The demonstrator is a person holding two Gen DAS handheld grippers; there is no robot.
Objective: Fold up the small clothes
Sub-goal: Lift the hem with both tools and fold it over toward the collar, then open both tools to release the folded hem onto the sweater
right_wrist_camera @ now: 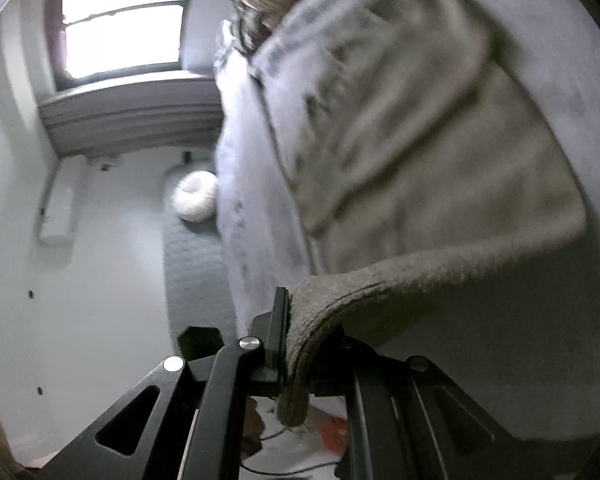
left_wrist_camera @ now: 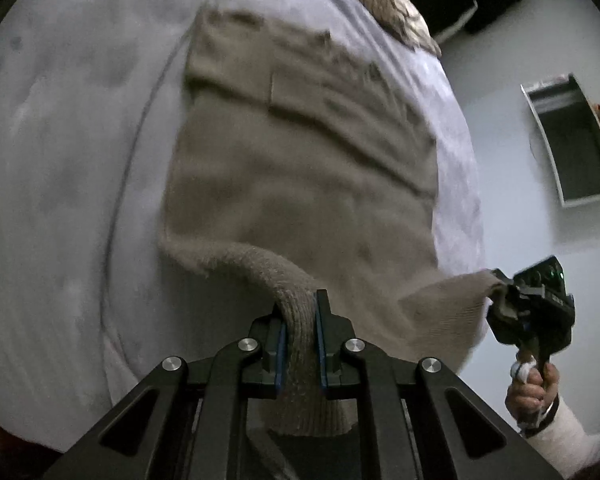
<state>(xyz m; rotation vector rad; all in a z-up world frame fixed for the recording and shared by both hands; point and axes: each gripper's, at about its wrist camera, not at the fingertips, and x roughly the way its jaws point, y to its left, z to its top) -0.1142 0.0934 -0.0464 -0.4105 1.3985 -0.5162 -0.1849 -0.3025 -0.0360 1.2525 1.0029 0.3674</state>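
Two corners of the beige knit garment (left_wrist_camera: 300, 168) are being pinched, left gripper (left_wrist_camera: 301, 320) and right gripper (right_wrist_camera: 288, 344) clenched; folding on the bed (left_wrist_camera: 72, 160) is just beginning.

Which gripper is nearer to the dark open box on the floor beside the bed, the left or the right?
Right. The right gripper holds the beige knit garment at the bed's edge on the box's side. The left gripper grips the hem farther from it.
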